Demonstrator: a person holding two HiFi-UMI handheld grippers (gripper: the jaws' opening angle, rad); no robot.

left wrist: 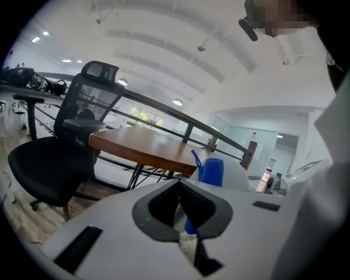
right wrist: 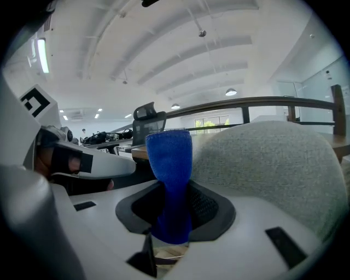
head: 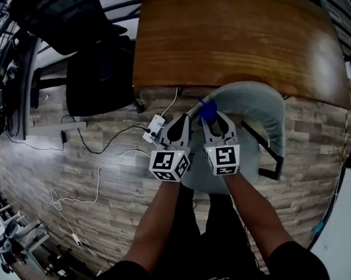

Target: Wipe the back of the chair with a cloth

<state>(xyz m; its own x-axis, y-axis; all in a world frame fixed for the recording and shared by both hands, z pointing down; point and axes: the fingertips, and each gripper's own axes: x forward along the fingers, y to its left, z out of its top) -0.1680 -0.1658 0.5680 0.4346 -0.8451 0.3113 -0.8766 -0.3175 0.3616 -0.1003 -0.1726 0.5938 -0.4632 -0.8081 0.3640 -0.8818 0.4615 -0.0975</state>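
Head view: one cloth [head: 207, 110], two tools [head: 183, 120] [head: 215, 118]

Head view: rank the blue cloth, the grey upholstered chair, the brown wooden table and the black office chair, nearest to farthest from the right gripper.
1. Blue cloth: held in the jaws of the right gripper.
2. Grey upholstered chair: just ahead and right.
3. Brown wooden table: ahead, beyond the chair.
4. Black office chair: far off to the left.

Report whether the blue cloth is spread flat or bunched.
Bunched: the blue fabric cloth stands as a narrow roll pinched in the right gripper.
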